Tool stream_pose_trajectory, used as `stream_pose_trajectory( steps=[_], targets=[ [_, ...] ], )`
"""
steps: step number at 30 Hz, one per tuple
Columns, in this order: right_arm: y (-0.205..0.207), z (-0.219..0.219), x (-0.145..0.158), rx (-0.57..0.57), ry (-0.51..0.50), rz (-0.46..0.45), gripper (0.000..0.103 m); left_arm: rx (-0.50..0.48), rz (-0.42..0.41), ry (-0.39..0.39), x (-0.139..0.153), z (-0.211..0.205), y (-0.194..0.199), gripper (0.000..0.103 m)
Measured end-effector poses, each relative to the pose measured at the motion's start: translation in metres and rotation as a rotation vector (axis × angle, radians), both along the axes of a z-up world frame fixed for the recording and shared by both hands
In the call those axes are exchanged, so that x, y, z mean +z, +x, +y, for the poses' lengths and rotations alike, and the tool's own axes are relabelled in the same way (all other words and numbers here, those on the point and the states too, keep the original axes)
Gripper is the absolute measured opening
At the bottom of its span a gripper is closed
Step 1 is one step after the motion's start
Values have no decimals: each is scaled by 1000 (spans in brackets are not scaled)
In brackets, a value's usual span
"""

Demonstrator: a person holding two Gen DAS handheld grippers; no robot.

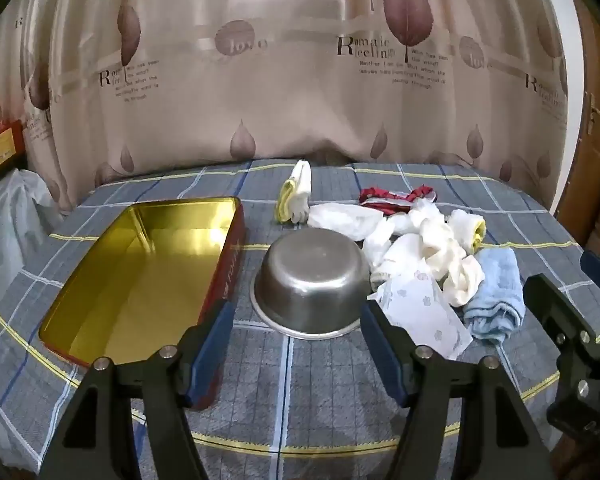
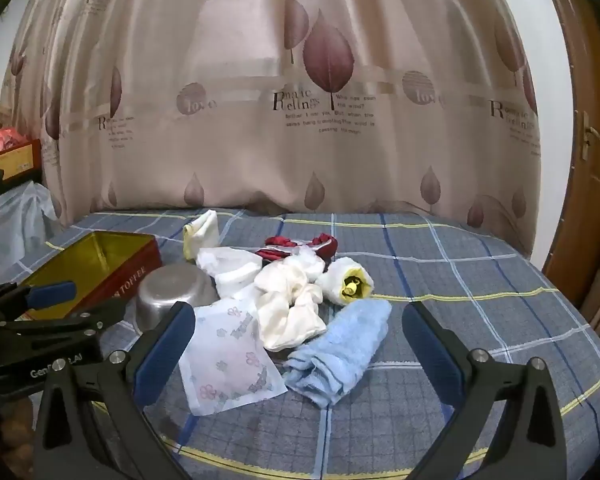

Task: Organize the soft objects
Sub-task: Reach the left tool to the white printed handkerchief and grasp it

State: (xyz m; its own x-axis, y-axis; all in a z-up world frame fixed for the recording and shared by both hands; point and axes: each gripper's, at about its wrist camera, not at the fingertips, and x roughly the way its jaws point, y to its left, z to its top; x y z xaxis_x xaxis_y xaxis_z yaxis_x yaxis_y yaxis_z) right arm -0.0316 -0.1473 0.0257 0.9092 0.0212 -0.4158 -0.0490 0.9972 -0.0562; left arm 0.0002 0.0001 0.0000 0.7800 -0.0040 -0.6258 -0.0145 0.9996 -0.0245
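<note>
Left tool [image 1: 298, 344] spread wide, nothing between its blue pads, hovering low over the table [image 1: 300, 400] in front of the steel bowl. Right tool [image 2: 296, 344] also spread wide, empty, held above the near edge of the soft pile; in the left wrist view it shows at the far right [image 1: 572, 320].

Table covered with a grey-blue plaid cloth, leaf-print curtain [image 2: 300, 120] hanging behind it.

Open toffee tin [image 1: 140, 280], gold inside and red outside, lies on the left side of the table, empty. Steel bowl [image 1: 314, 276] sits upside down just right of the tin, rim on the cloth.

Soft things heaped right of the bowl. Light blue towel [image 2: 340, 352], loosely rolled, lies at the near right of the heap. Flower-print tissue pack [image 2: 230, 356] lies flat at the near left, touching the towel's end, and overlaps the left pad of the right tool in that view. Cream cloth [image 2: 292, 308], crumpled, sits behind both, touching them. White plastic bag [image 2: 232, 268] lies behind that, next to the bowl. White and yellow rolled glove [image 2: 348, 282] lies at the right of the heap. Red and white fabric [image 2: 300, 248] lies at the back. Folded white and yellow glove [image 1: 296, 196] lies apart at the far side, behind the bowl.
</note>
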Motion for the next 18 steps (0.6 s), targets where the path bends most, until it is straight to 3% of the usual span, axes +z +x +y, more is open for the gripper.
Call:
stream_pose_trajectory(
  steps=[5,18],
  targets=[
    [-1,-1,0,-2,-9,-2,103,-6,-11,-2,-2,3,-4,68],
    [-4,-38,-9,-58,29,34,103,-21,62,-25,-11,-5,-5,68]
  ],
)
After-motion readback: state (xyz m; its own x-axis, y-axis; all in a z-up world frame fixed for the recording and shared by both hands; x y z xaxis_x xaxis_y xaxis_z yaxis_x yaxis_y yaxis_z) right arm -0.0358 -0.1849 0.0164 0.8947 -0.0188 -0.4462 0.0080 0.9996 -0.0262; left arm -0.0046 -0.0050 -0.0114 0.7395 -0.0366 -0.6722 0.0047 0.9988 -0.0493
